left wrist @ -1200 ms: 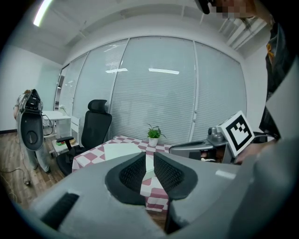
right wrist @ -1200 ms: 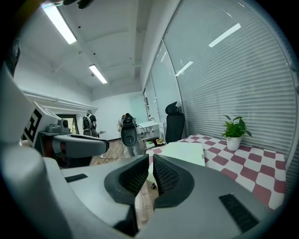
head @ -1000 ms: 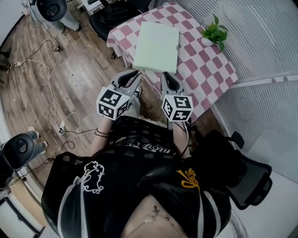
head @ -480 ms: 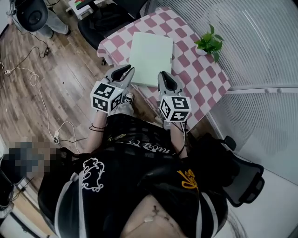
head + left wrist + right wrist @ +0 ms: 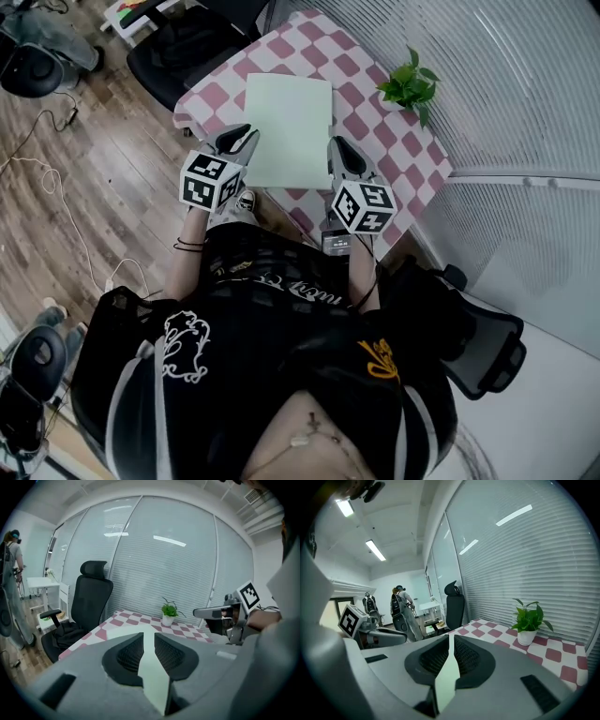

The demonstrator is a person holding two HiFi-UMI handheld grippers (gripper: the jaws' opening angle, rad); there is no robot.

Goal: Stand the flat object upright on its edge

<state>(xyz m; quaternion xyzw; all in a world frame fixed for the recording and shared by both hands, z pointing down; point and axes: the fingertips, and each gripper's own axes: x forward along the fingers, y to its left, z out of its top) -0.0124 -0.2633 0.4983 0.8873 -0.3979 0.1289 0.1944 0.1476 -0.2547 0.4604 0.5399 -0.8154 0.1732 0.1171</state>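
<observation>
Your left gripper (image 5: pixel 242 134) and right gripper (image 5: pixel 339 148) are both closed tight and empty, flanking the pale green board (image 5: pixel 289 122), which lies flat at the table's (image 5: pixel 380 141) near edge.

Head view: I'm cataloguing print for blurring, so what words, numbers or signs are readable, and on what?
None reads clearly.
Black shirt: a pale script line, too blurred to read.
Left cube and right cube: black-and-white square markers, no letters.
</observation>
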